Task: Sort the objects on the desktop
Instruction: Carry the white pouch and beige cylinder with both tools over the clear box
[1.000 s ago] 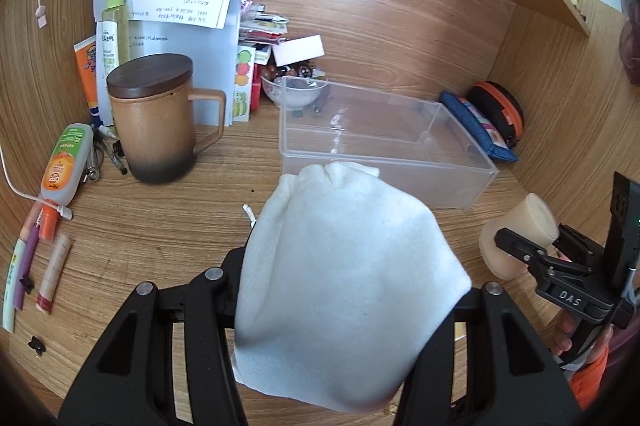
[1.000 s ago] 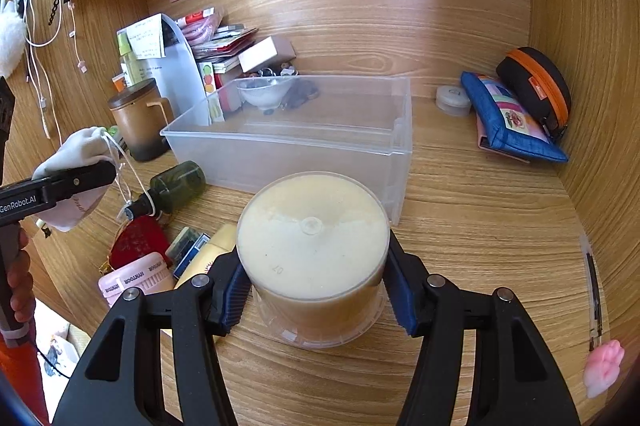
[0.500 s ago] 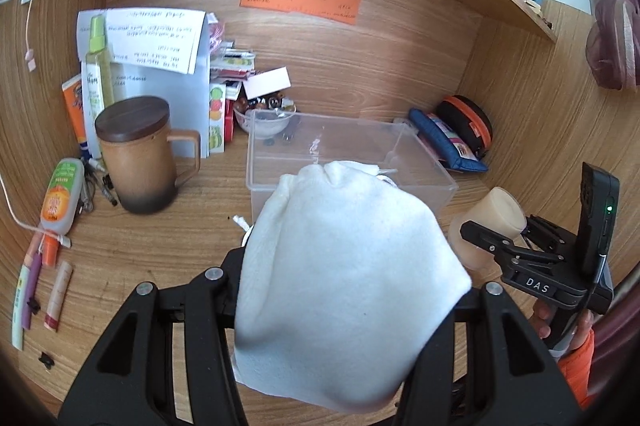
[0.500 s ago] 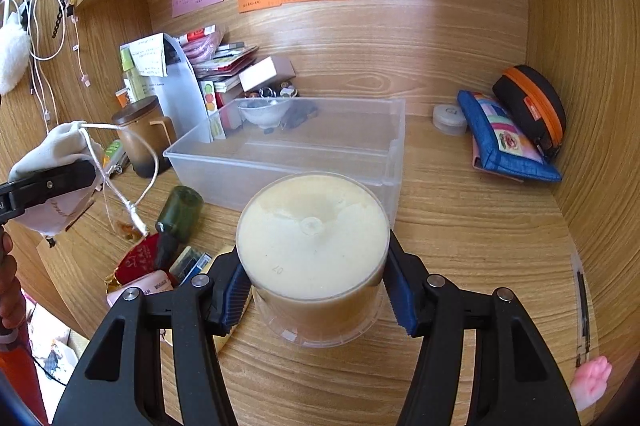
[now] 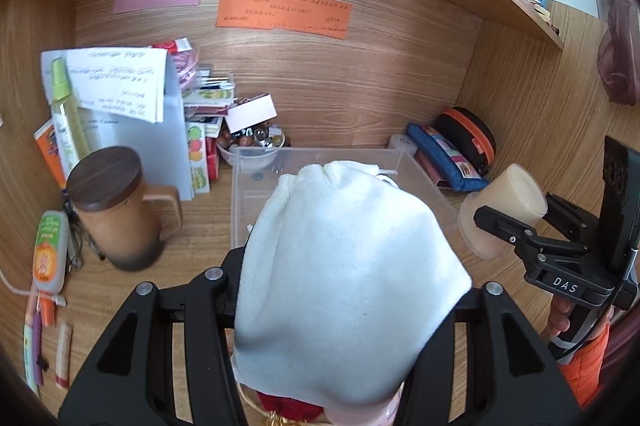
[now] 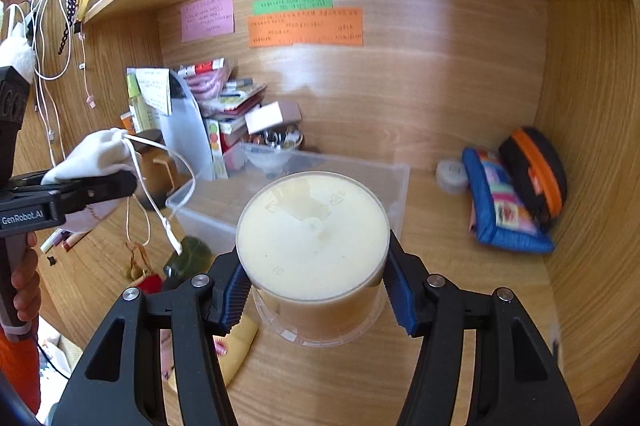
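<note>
Dangling only in the right view, pouch [image 6: 94, 155] cords [image 6: 160, 201]; each gripper clamped: left [image 5: 348, 290] on pouch, right [image 6: 314, 290] on cup [image 6: 314, 246]

A wooden desk [image 5: 208, 222] set in an alcove carries a clear plastic bin [image 5: 248, 201] at centre. To its left stand a lidded brown mug [image 5: 116, 209] and an orange-labelled tube [image 5: 50, 246] — to its right, a blue pouch [image 6: 500, 209] and a black case [image 6: 534, 169].

White cloth pouch [image 5: 344, 266], cream round container [image 6: 316, 246], brown mug [image 5: 116, 209], clear plastic bin [image 5: 248, 201], blue patterned case [image 6: 504, 209]
</note>
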{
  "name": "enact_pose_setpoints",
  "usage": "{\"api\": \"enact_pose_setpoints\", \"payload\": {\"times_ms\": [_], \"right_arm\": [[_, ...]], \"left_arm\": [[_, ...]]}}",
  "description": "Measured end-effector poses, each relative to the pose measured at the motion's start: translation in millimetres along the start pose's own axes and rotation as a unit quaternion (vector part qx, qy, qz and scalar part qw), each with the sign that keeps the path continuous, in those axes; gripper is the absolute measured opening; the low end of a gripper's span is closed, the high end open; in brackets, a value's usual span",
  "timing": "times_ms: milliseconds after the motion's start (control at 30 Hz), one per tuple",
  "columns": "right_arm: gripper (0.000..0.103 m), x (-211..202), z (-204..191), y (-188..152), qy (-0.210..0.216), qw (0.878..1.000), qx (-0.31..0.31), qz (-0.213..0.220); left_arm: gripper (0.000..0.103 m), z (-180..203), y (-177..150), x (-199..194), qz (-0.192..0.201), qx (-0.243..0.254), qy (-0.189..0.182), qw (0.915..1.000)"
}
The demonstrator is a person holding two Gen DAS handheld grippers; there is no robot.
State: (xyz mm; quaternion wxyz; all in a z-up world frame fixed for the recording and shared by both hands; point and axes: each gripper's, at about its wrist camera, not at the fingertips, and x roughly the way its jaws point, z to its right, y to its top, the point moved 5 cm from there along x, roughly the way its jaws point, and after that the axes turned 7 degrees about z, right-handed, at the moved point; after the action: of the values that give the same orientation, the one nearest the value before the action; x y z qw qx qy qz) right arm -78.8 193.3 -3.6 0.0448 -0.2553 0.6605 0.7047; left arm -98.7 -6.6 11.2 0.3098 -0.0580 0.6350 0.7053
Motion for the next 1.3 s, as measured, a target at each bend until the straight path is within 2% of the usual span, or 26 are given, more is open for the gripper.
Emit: {"api": "enact_pose_setpoints", "payload": {"times_ms": [233, 500, 933, 1300], "right_arm": [[0.055, 15.9, 0.4, 25.1, 0.000, 1.000, -0.020, 0.005], [0.055, 52.8, 1.1, 36.3, 0.006, 0.999, -0.035, -0.015], [0.055, 111.3, -0.8, 35.4, 0.013, 0.997, -0.052, -0.058], [0.055, 152.8, 2.6, 23.5, 0.014, 0.992, -0.072, -0.104]], "left_arm": [[0.049, 3.1, 19.9, 16.0, -0.002, 0.015, -0.006, 0.9999], [0.049, 0.9, 33.2, 41.6, -0.016, 0.033, -0.005, 0.9993], [0.049, -5.8, 38.9, 98.5, -0.054, 0.041, -0.015, 0.9976], [0.049, -19.4, 27.9, 147.0, -0.106, 0.043, -0.022, 0.9932]]}}
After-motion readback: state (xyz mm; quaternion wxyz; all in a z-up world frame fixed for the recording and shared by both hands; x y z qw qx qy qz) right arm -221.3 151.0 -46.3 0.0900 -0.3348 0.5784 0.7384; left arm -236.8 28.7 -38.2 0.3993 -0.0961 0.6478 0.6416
